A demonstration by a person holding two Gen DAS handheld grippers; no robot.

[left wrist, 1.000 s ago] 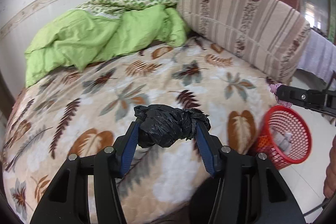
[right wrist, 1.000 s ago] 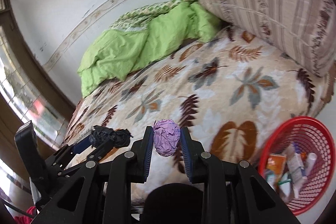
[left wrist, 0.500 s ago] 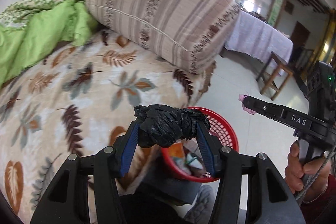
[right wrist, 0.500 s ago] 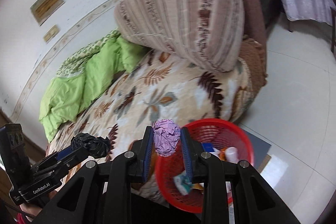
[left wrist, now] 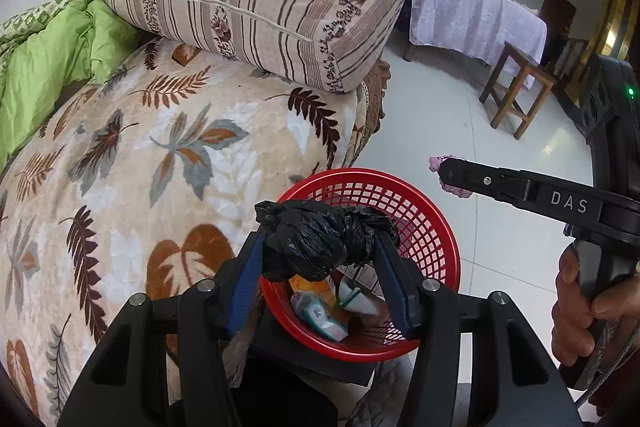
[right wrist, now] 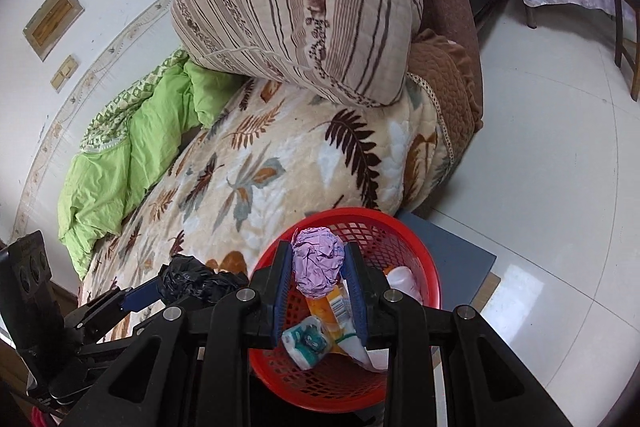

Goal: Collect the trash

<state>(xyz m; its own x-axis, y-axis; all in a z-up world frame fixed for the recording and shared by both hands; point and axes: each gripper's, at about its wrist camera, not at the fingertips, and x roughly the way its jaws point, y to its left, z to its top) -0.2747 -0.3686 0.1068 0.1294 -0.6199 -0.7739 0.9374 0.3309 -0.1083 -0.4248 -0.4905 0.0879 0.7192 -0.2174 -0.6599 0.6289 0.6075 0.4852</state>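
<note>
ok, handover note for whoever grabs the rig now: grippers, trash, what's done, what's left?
Left gripper: shut on the knotted black plastic bag, held over the red mesh plastic basket.
Right gripper: shut on the crumpled purple paper ball, also over the basket.
Done: both pieces picked up; the basket, on the floor beside the leaf-print bed, already holds packets and a bottle.
Left: release both into the basket.
</note>
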